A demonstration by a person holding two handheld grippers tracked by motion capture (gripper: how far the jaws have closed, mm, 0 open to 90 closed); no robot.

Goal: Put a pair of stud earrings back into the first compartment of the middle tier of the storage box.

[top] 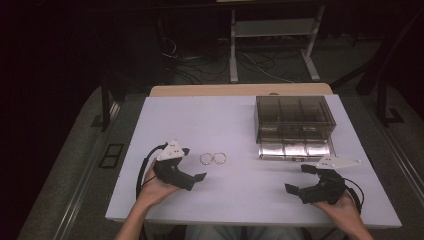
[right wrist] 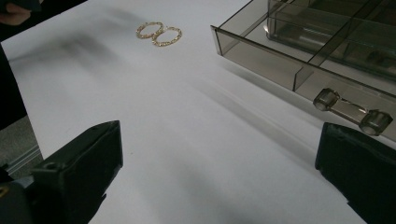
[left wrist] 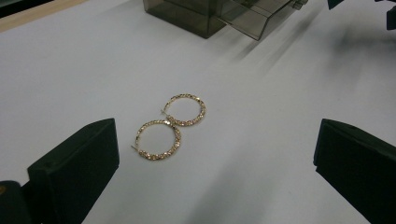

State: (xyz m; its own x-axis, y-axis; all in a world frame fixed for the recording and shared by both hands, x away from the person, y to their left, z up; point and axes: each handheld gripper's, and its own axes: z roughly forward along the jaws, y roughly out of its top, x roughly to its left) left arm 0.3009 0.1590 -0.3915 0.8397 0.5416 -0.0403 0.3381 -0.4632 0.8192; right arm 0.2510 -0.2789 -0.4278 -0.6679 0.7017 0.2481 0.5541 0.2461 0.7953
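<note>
While both hands rest near the front edge of the bench (top: 165, 115), the left tool (top: 194, 163) sits toward the front-left corner and the right tool (top: 300, 179) toward the front-right corner, well apart from each other. The left tool has its jaws spread wide and grips nothing; in the left gripper view the two gold hoop earrings (left wrist: 170, 127) lie flat on the bench surface between and ahead of the two jaws, clear of both. The earrings touch each other at their rims, one slightly farther from the front edge than the other as that view shows them. In the high view they lie side by side just beside the left tool, on its right, roughly midway between the left and right edges of the bench and closer to the front edge than to the back edge. The right tool also has its jaws spread wide and holds nothing. A smoked transparent drawer box (top: 292, 112) stands toward the back-right part of the bench, with its bottom drawer (top: 295, 148) pulled out toward the front edge. In the right gripper view the drawer shows internal dividers and a clear bar handle (right wrist: 352, 111) on its front face, near the right tool.
</note>
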